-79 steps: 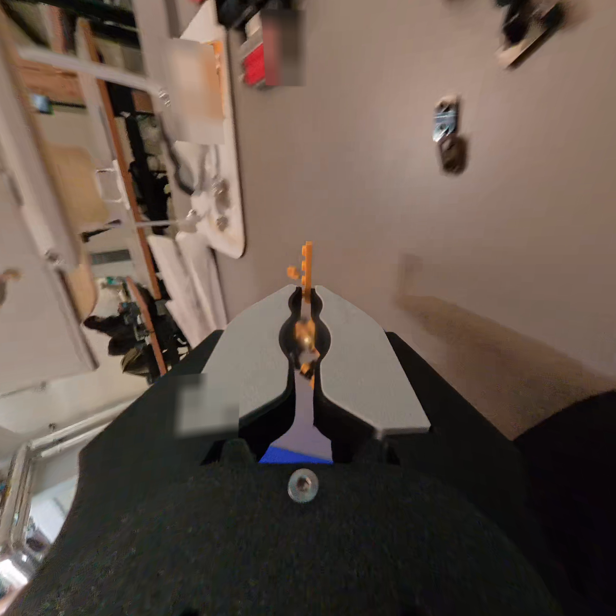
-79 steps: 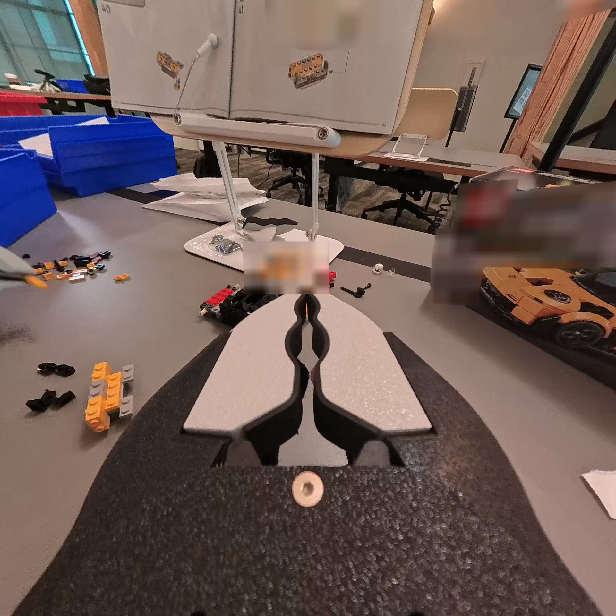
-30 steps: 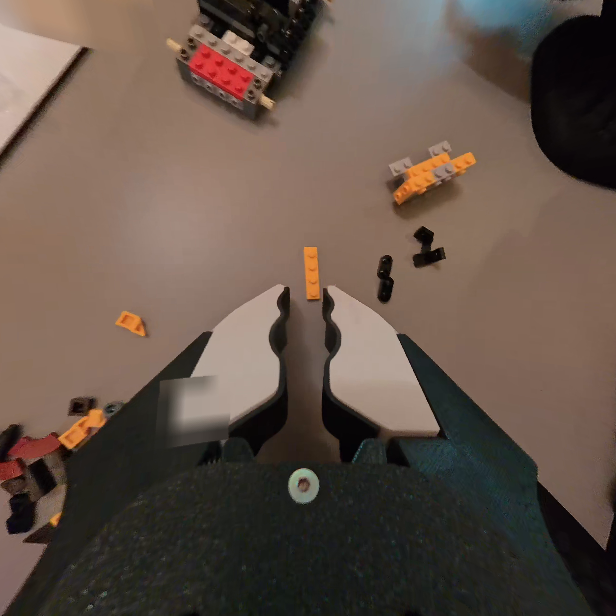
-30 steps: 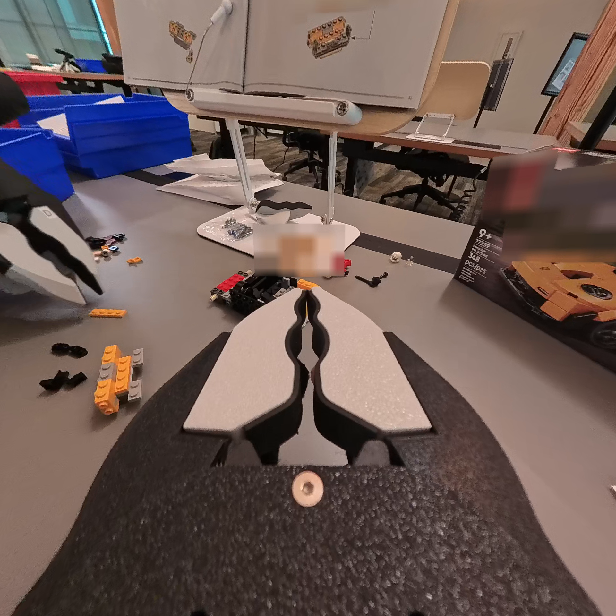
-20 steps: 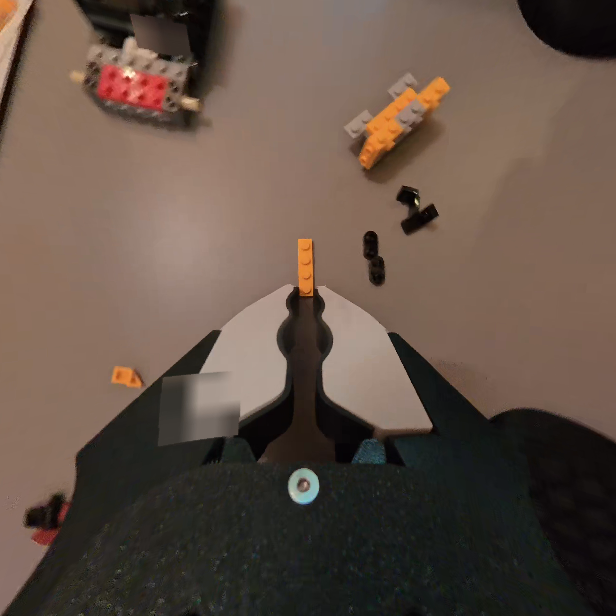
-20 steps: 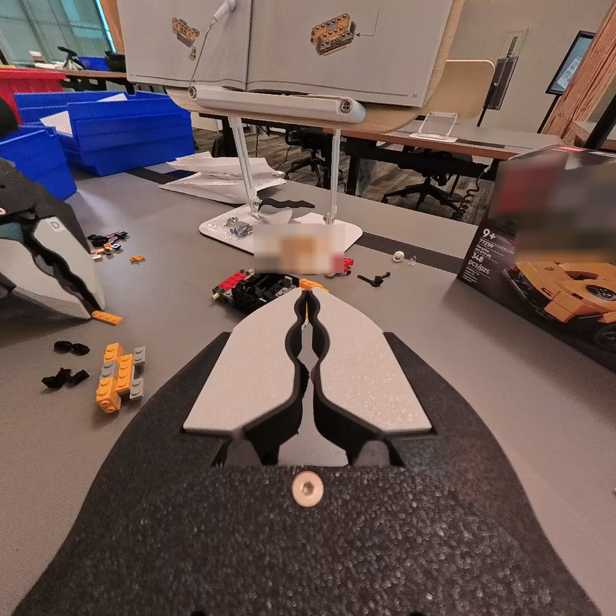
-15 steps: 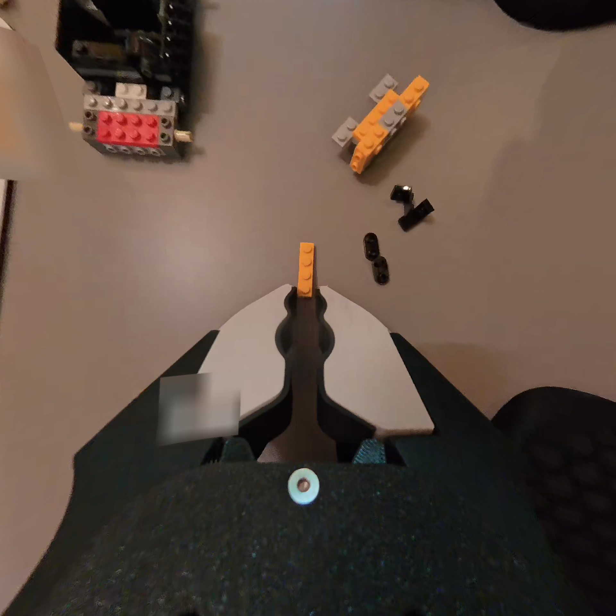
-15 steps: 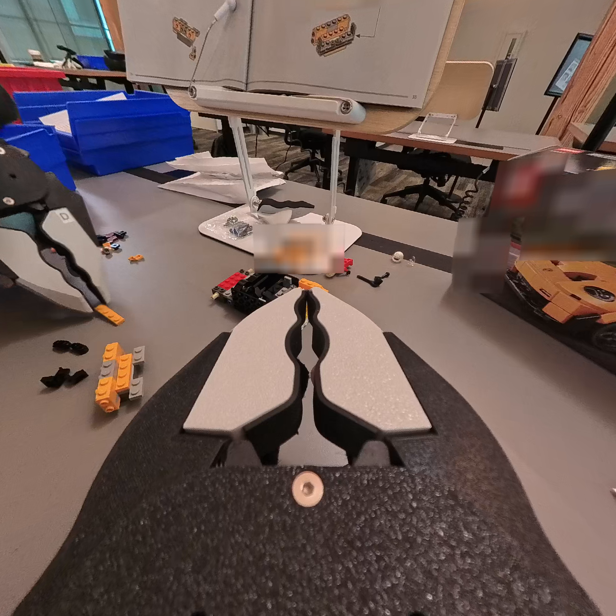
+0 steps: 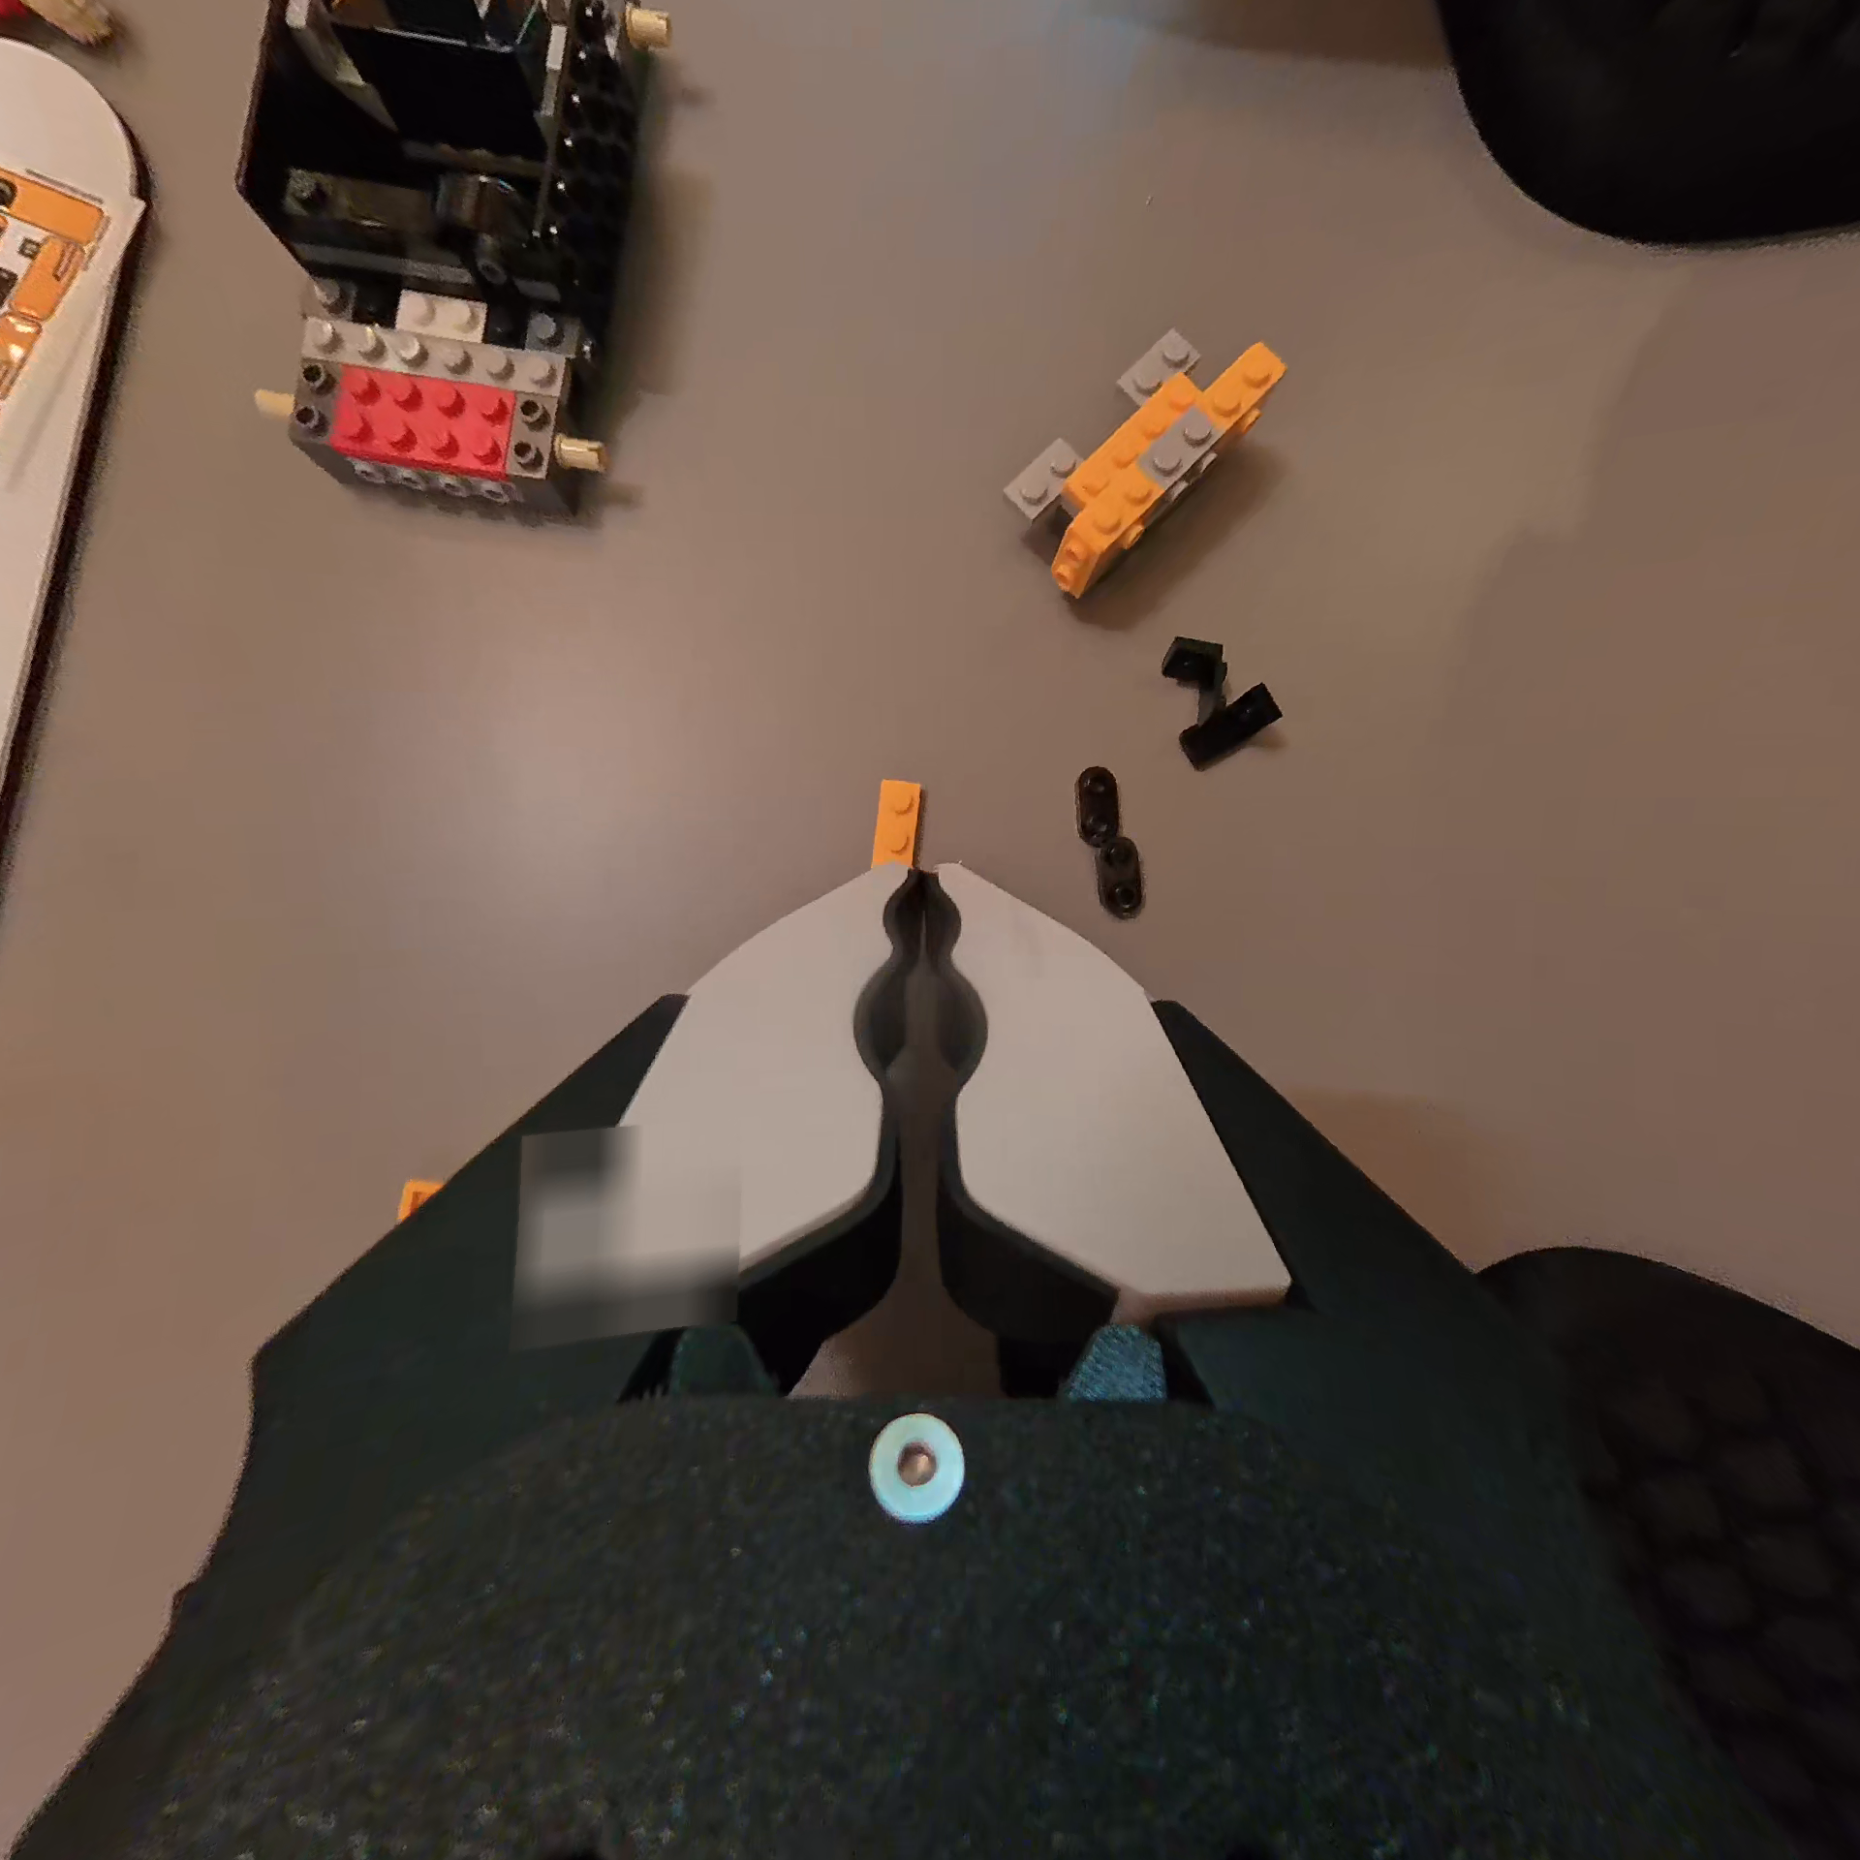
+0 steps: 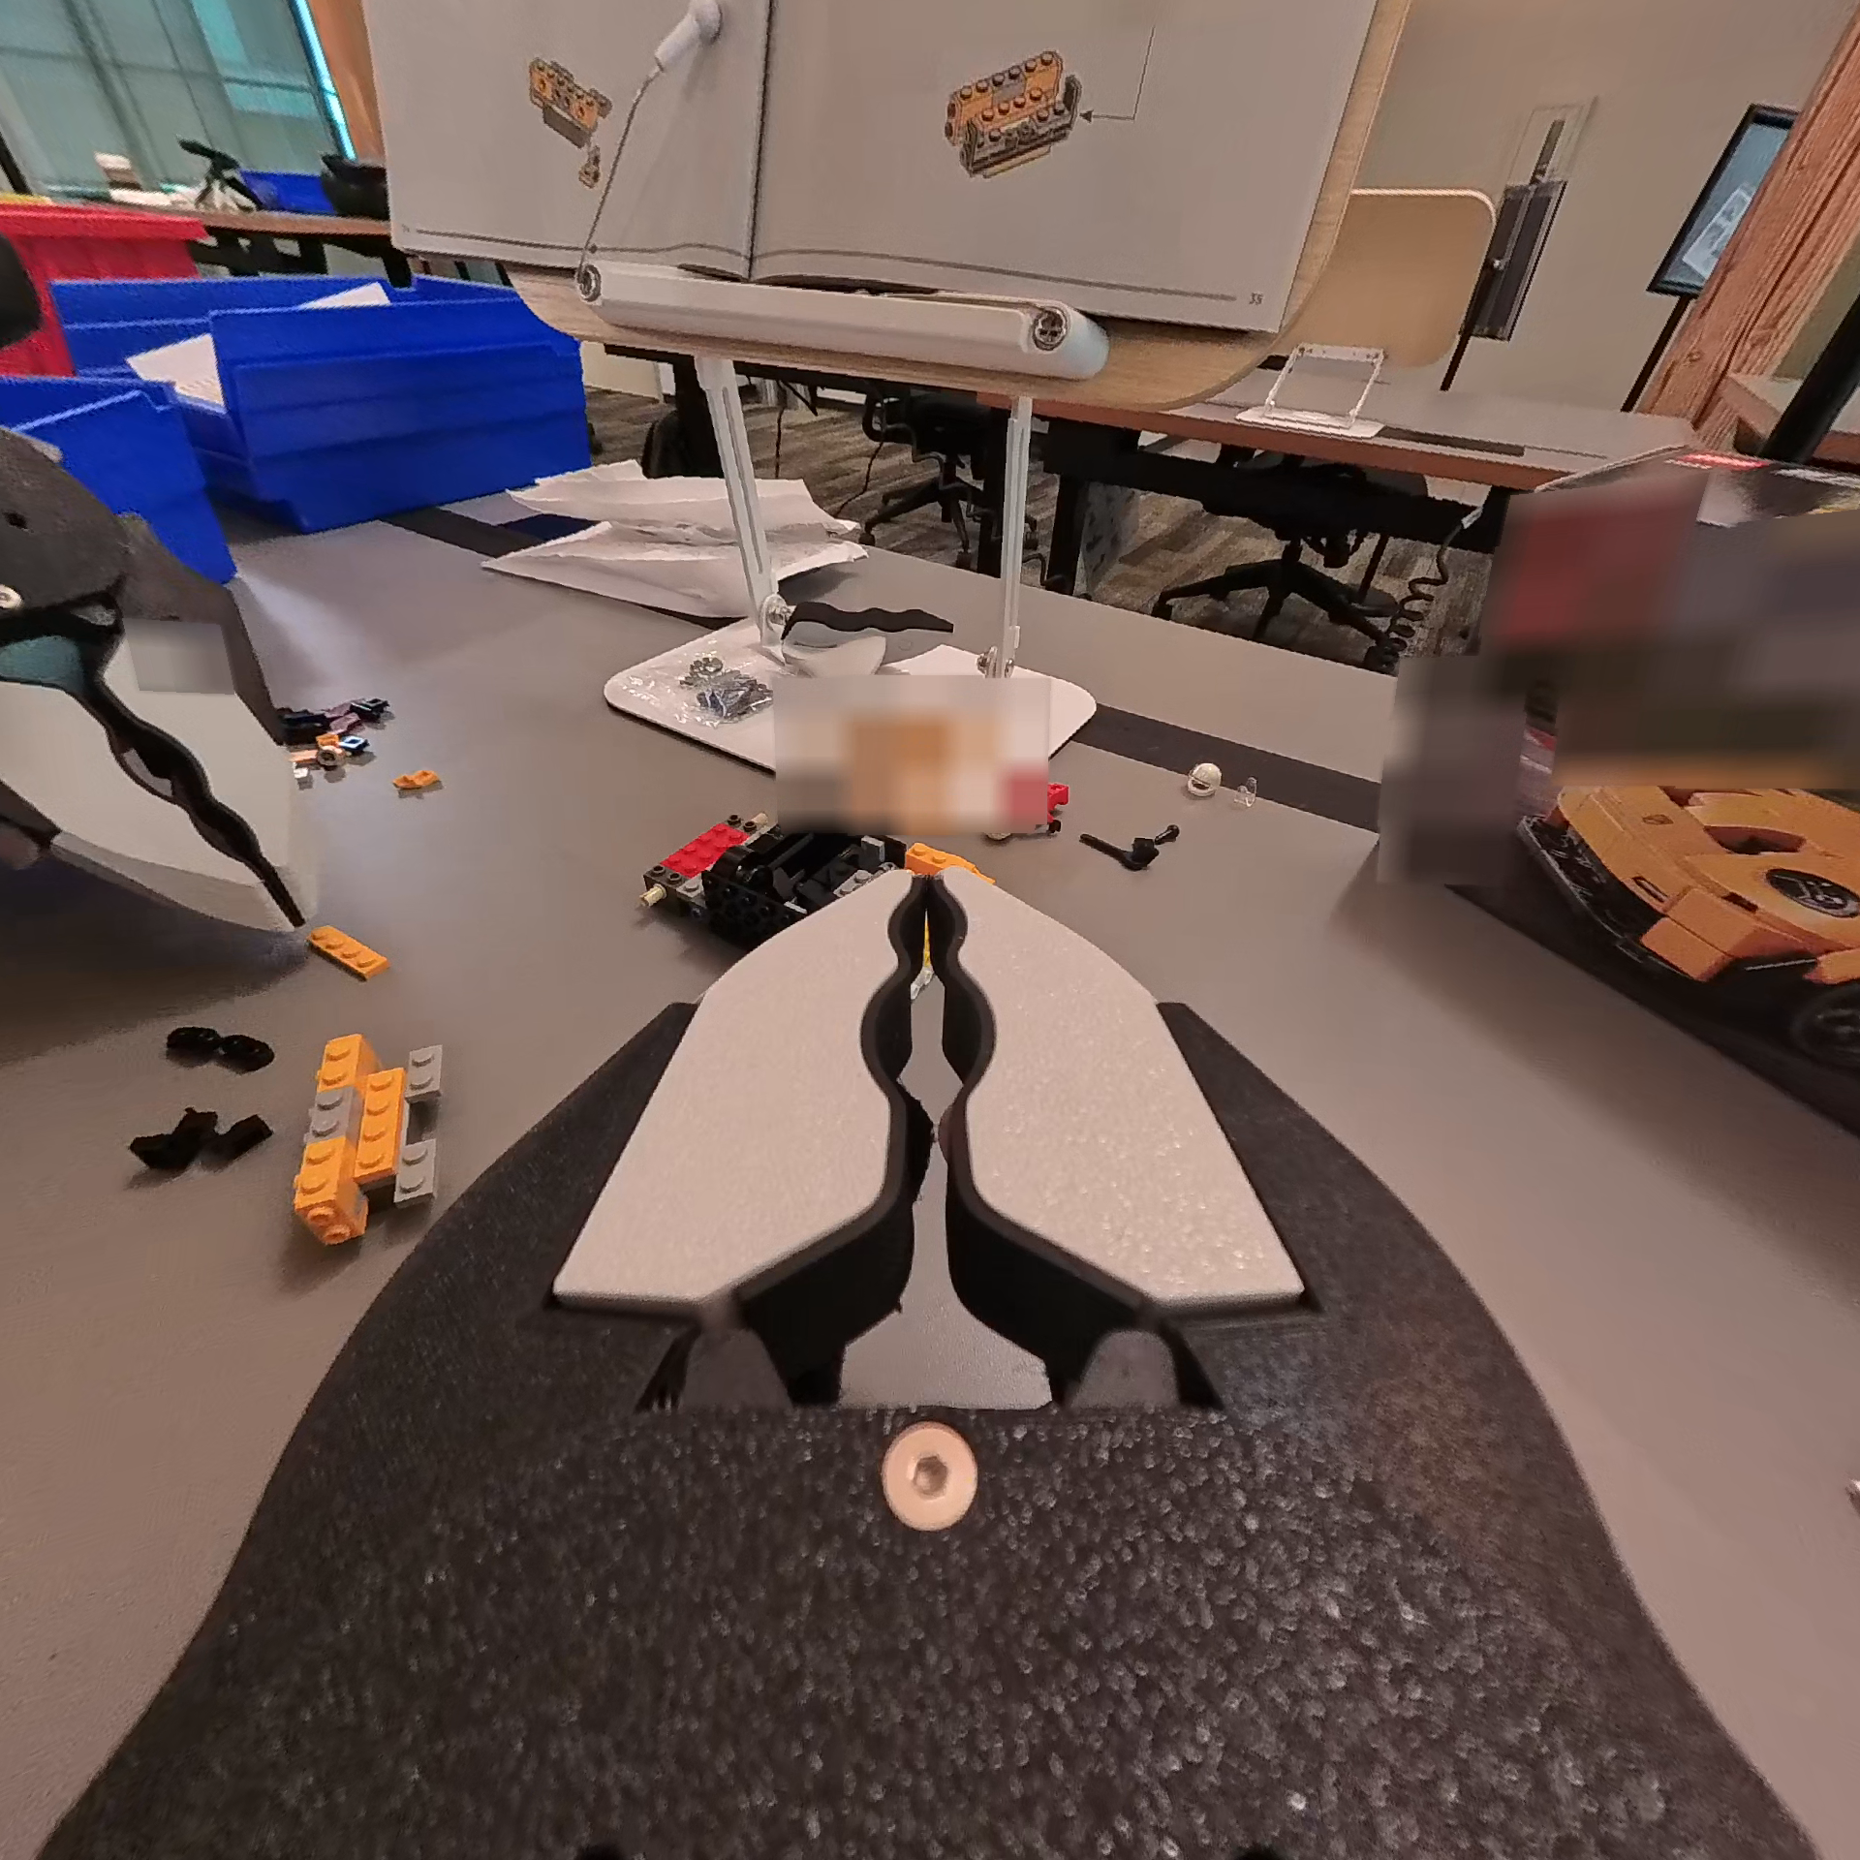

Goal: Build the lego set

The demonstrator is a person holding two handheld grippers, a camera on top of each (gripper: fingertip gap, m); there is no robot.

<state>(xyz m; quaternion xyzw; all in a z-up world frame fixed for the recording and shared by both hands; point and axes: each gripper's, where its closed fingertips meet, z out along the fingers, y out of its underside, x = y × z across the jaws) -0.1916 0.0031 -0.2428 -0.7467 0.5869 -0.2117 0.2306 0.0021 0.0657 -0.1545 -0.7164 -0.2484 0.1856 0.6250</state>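
left tongs (image 9: 918,874) closed, off orange plate (image 9: 897,822)

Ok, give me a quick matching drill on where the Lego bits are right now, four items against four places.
1 thin orange plate
2 small orange piece
3 orange-and-grey sub-assembly
4 instruction booklet

A open on the raised stand
B flat on the table at the left hand-held gripper tip
C pinched in the right hand-held gripper
D loose beside the black bits

Pairs: 1-B, 2-C, 3-D, 4-A
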